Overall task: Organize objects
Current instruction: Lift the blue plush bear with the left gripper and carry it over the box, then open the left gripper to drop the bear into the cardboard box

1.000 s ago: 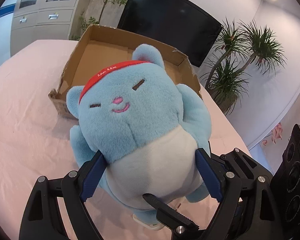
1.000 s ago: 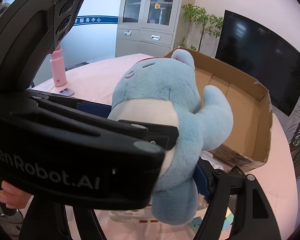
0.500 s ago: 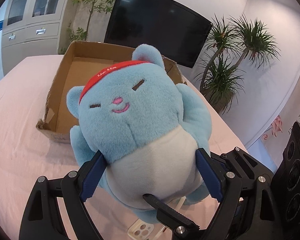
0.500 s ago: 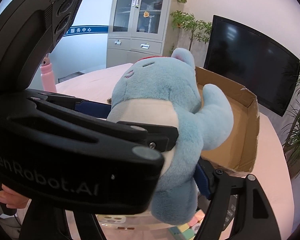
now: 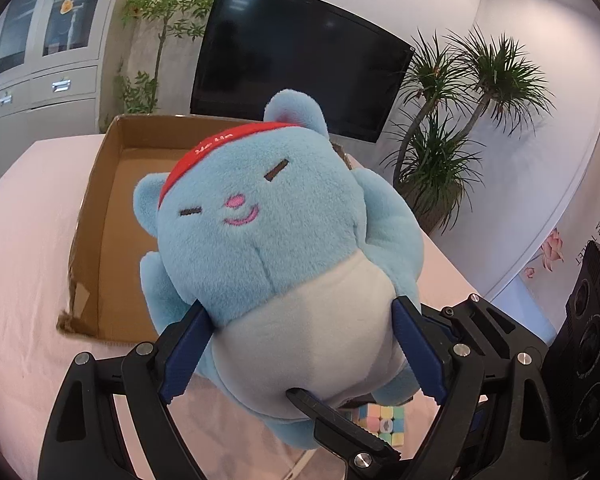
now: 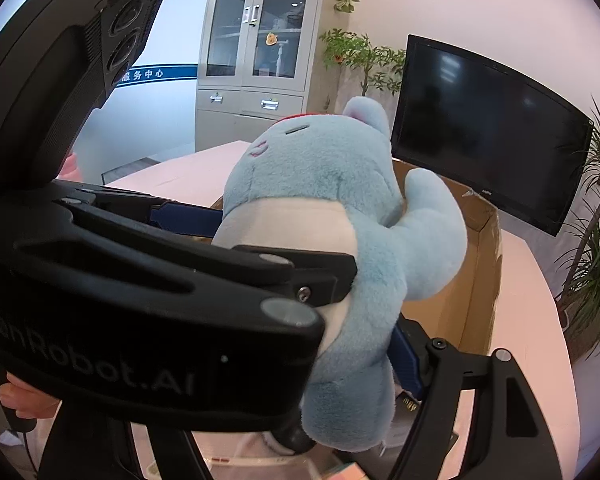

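Observation:
A blue plush bear [image 5: 260, 232] with a red headband and a white belly hangs above the pink table, in front of an open cardboard box [image 5: 112, 208]. My left gripper [image 5: 300, 312] is shut on the belly, one blue pad pressing on each side. My right gripper [image 6: 340, 368] grips the bear's lower body from the other side. Its right blue pad [image 6: 404, 360] lies against the plush, and its other finger [image 5: 340, 428] digs in under the belly. In the right wrist view the bear [image 6: 340, 200] is in front of the box [image 6: 476, 264].
A pastel puzzle cube [image 5: 380, 420] lies on the pink tablecloth [image 5: 28, 240] under the bear. Behind the table stand a black screen [image 5: 300, 60], potted plants [image 5: 452, 128] and a grey cabinet [image 6: 252, 80]. The left gripper's black frame [image 6: 120, 300] fills the left of the right wrist view, above a hand [image 6: 20, 400].
Both grippers have risen with the bear held between them. The box now sits lower and farther off in view, and the pastel cube has appeared beneath the bear.

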The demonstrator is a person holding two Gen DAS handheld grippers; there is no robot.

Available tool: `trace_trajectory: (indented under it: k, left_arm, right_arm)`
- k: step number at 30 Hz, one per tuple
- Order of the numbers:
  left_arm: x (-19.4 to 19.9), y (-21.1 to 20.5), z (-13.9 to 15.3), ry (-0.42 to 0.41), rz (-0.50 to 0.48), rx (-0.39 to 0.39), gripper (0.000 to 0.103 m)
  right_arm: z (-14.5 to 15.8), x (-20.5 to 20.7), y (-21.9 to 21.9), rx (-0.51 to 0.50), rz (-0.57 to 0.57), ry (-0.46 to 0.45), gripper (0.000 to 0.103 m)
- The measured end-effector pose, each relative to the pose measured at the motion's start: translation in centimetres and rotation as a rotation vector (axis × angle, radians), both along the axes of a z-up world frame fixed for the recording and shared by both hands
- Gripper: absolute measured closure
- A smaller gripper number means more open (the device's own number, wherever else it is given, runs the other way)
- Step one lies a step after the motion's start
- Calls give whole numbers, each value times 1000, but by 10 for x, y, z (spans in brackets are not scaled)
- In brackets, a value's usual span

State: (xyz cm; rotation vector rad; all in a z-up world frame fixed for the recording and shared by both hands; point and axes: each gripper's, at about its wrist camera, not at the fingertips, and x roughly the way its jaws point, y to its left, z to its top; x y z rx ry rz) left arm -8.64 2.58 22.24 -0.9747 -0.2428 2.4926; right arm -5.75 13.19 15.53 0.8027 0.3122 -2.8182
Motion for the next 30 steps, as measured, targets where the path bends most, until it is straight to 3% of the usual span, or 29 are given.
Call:
trace_trajectory:
  k: [11, 22, 26, 30]
  left_arm:
    - [-71, 14, 2, -6, -25, -44, 13]
    - [-153, 22, -47, -81, 0, -69, 13]
    - [-176, 28, -82, -148, -13, -62, 10]
    - [-195, 37, -116, -237, -49, -94, 10]
  right_arm:
    - [6, -58, 23, -31, -15, -27, 30]
    - [-27, -135, 43, -52, -28, -125, 30]
    - [-48, -156, 49, -59, -48, -204, 24]
    - [-79, -175, 60, -47, -117, -384, 21]
